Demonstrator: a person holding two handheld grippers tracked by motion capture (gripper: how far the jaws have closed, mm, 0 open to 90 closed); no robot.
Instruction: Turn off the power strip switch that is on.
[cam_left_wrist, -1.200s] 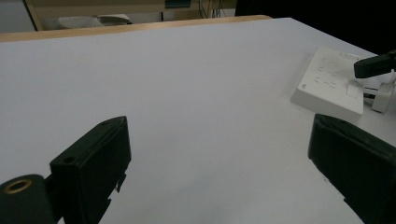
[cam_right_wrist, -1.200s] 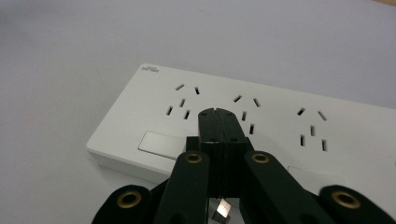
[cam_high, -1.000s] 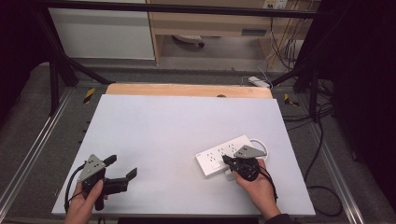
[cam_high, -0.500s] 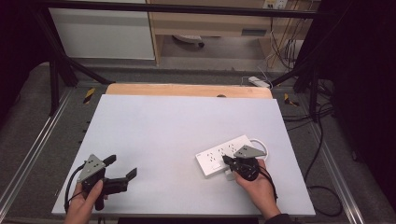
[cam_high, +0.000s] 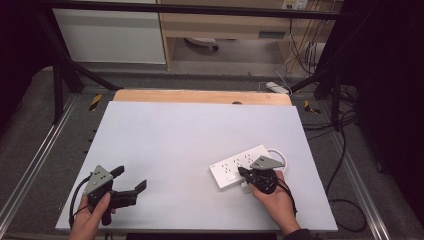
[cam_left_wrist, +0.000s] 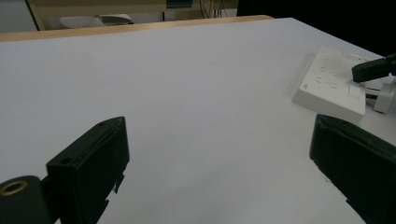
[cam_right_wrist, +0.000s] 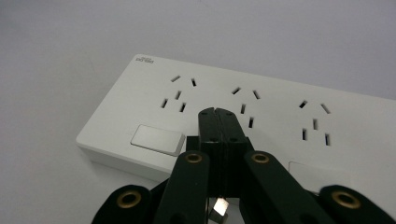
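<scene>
1. Here, nearest to me, my right gripper (cam_high: 244, 173) has its two black jaws pressed flat together with nothing between them; in the right gripper view the tips (cam_right_wrist: 218, 113) hover over the power strip (cam_right_wrist: 243, 116), between its first and second socket groups.
2. Just under that gripper, at the near edge of the power strip, a small white plug (cam_high: 245, 188) lies on the table; I cannot tell whether it touches the strip.
3. The power strip (cam_high: 245, 165) itself lies flat and slanted on the white table (cam_high: 190, 135), its switch button (cam_right_wrist: 156, 139) at the end toward my left hand. All its sockets are empty.
4. Well to the left of the power strip, my left gripper (cam_high: 131, 180) rests low over the table with jaws spread wide, holding nothing; from its own view the strip (cam_left_wrist: 334, 81) sits off to the right.
5. Beyond the power strip, a white cable (cam_high: 280, 152) loops from its far end.
6. Farthest from the strip, a wooden edge (cam_high: 200, 96) borders the table.
</scene>
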